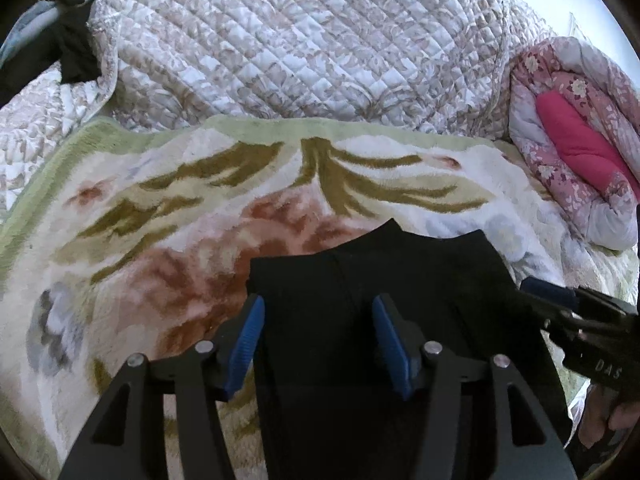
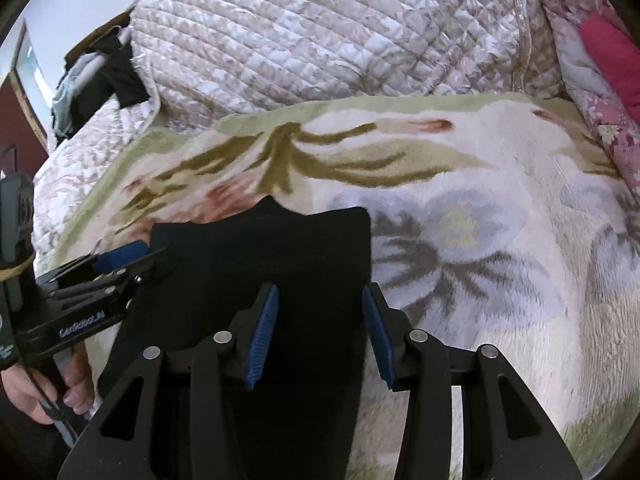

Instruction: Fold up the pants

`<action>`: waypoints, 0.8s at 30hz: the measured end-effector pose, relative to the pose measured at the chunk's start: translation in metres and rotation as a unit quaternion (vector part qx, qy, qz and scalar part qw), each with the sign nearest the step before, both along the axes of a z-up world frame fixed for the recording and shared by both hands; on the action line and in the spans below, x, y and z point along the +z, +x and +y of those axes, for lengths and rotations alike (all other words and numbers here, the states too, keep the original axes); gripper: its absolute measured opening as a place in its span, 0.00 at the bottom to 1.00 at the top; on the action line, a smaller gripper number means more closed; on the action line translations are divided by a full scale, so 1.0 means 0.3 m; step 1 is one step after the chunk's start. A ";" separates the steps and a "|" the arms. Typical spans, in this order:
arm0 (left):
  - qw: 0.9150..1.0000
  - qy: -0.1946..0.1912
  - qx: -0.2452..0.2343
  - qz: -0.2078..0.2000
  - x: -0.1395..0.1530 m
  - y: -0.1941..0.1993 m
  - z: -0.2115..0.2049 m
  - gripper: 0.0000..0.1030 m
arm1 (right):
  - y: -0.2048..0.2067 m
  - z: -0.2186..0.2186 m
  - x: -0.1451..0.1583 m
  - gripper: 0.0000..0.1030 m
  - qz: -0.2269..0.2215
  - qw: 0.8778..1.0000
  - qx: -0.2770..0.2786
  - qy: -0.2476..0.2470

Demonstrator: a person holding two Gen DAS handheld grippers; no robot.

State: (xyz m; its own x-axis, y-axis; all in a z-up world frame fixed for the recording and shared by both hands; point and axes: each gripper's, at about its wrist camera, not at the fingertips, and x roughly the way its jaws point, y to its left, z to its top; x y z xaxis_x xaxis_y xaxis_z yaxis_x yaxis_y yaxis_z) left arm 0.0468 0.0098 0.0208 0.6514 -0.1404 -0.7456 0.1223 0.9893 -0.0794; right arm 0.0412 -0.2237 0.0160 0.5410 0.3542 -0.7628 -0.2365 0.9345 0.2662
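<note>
Black pants (image 1: 400, 280) lie flat in a folded stack on the flowered blanket (image 1: 160, 220); they also show in the right wrist view (image 2: 260, 256). My left gripper (image 1: 318, 340) is open, its blue pads over the stack's left part, holding nothing. My right gripper (image 2: 320, 332) is open over the stack's right edge, empty. The right gripper shows at the right of the left wrist view (image 1: 560, 300), at the pants' right side. The left gripper shows at the left of the right wrist view (image 2: 120, 260), at the pants' left edge.
A quilted white-and-beige cover (image 1: 300, 40) is heaped behind the blanket. A pink flowered duvet (image 1: 572, 140) lies rolled at the right. Dark clothes (image 1: 68, 52) hang at the far left. The blanket (image 2: 480, 240) stretches to the right of the pants.
</note>
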 end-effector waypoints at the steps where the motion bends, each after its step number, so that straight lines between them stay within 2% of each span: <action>1: 1.000 0.003 0.000 -0.004 0.008 -0.014 -0.003 0.58 | -0.011 0.004 0.003 0.43 -0.001 1.000 0.003 -0.001; 6: 1.000 0.009 0.001 -0.021 0.045 -0.081 -0.017 0.58 | -0.080 0.030 0.024 0.43 -0.015 1.000 0.020 -0.012; 11: 1.000 -0.001 0.007 -0.030 0.048 -0.179 -0.016 0.58 | -0.160 0.055 0.031 0.43 -0.026 0.999 0.042 -0.023; 18: 1.000 -0.009 0.007 0.012 -0.049 -0.249 -0.023 0.58 | -0.217 0.106 -0.022 0.44 -0.025 0.995 0.076 -0.056; 24: 1.000 -0.004 0.005 0.004 -0.046 -0.252 -0.021 0.58 | -0.216 0.113 -0.025 0.46 -0.037 0.994 0.082 -0.062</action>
